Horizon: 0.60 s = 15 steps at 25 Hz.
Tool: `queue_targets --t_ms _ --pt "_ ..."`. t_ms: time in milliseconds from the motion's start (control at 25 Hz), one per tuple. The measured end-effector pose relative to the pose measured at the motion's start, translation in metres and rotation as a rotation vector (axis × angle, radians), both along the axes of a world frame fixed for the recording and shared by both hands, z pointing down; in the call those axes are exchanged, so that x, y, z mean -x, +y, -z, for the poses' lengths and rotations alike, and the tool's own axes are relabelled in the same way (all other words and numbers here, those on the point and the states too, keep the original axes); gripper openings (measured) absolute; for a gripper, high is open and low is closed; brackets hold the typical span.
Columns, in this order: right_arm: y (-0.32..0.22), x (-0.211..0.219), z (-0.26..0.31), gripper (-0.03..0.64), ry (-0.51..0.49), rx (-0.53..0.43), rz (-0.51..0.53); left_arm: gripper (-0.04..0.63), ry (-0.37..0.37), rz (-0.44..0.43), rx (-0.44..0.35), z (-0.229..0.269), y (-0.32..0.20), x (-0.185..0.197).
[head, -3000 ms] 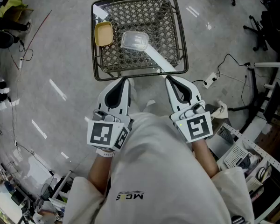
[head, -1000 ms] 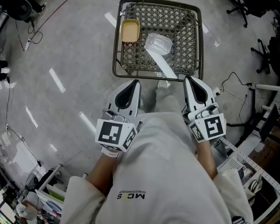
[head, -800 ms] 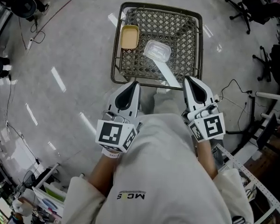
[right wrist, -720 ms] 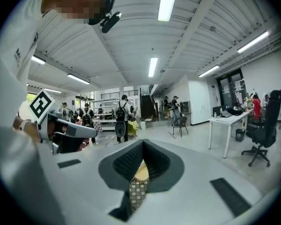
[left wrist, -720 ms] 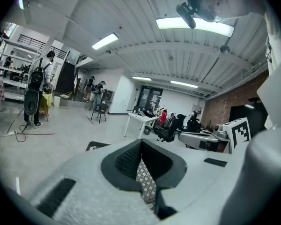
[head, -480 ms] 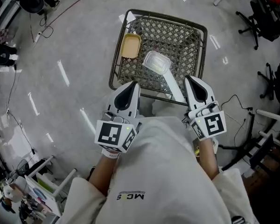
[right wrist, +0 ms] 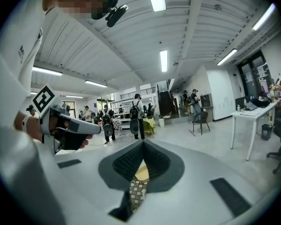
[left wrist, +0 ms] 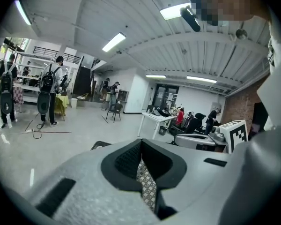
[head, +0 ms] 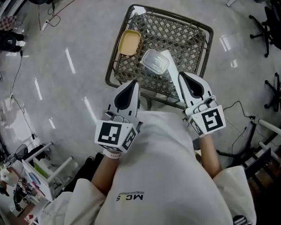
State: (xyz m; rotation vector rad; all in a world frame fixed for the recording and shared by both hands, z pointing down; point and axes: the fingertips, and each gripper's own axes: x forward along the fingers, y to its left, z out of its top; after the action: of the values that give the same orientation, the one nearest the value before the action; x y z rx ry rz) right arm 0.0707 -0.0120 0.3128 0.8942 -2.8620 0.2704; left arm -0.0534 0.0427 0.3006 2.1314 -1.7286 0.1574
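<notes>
A dark wire basket (head: 201,55) stands on the grey floor just ahead of both grippers. In it lie a yellow tub (head: 129,42), a clear plastic tub (head: 154,61) and a white strip (head: 171,74). My left gripper (head: 132,84) hangs shut and empty over the basket's near rim. My right gripper (head: 184,76) is also shut and empty, above the near right part of the basket beside the white strip. In the left gripper view the left gripper (left wrist: 141,149) shows basket mesh (left wrist: 146,184) through its slit. The right gripper (right wrist: 143,146) shows the yellow tub (right wrist: 141,171) through its slit.
Office chairs (head: 276,18) stand at the right, cables (head: 234,109) trail on the floor near the basket. A shelf of clutter (head: 33,172) is at the lower left. People with backpacks (right wrist: 138,114) and a white table (left wrist: 157,121) are far off.
The person has turned and stepped forward: the basket now sits skewed and closer, its near rim under the gripper tips. Both grippers stayed shut and side by side.
</notes>
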Motion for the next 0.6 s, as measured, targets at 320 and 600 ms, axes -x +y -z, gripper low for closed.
queue_targets --t_ms 320,600 --pt "-0.008 0.000 -0.003 0.017 0.019 -0.014 0.054 0.025 -0.014 0.067 -0.026 0.007 -0.003 0.009" --pt "-0.009 0.008 -0.014 0.017 0.049 -0.005 0.086 0.025 0.002 0.101 -0.015 0.000 0.003 0.015"
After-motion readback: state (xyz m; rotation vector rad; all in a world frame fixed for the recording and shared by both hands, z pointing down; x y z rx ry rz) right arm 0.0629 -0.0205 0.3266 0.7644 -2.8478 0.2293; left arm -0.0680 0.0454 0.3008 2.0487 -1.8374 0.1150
